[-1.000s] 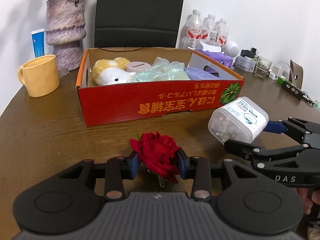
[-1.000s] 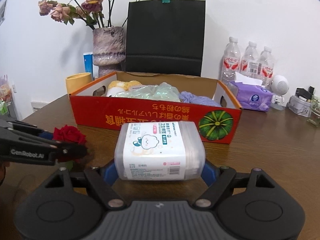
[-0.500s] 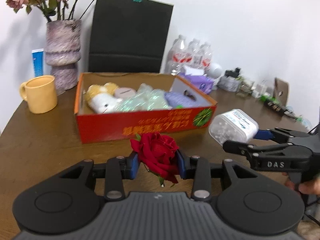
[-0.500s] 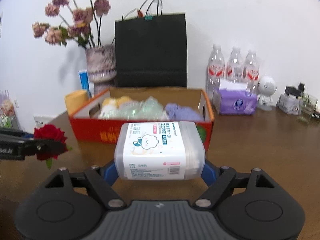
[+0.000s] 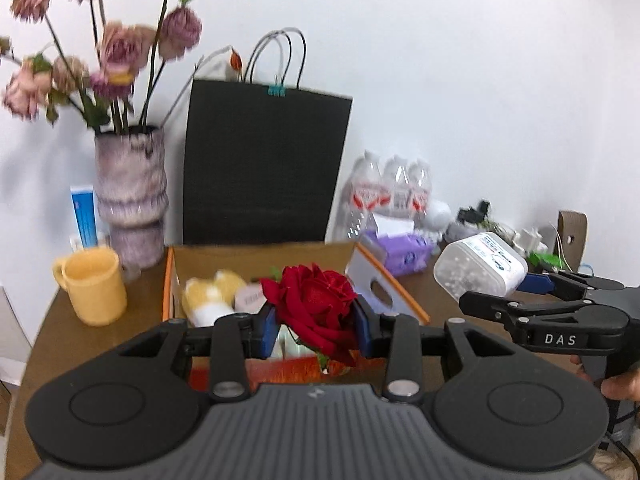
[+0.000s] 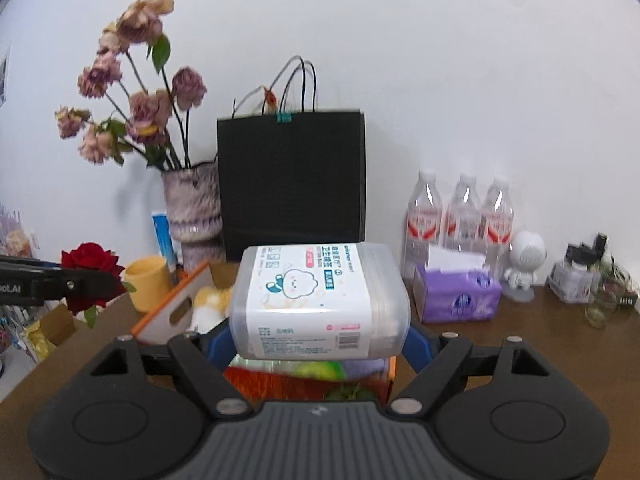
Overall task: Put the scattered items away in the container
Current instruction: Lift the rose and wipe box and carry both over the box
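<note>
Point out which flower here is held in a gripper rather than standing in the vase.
The red rose, clamped between the left gripper's blue pads above the orange box. The others are faded pink blooms on long stems in the mottled vase.

L gripper [image 5: 316, 328] clamped narrow; R gripper [image 6: 318, 344] clamped wide.

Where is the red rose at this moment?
In the left wrist view the red rose is clamped in the left gripper, held up in front of the cardboard box, left of the cotton swab box.
</note>
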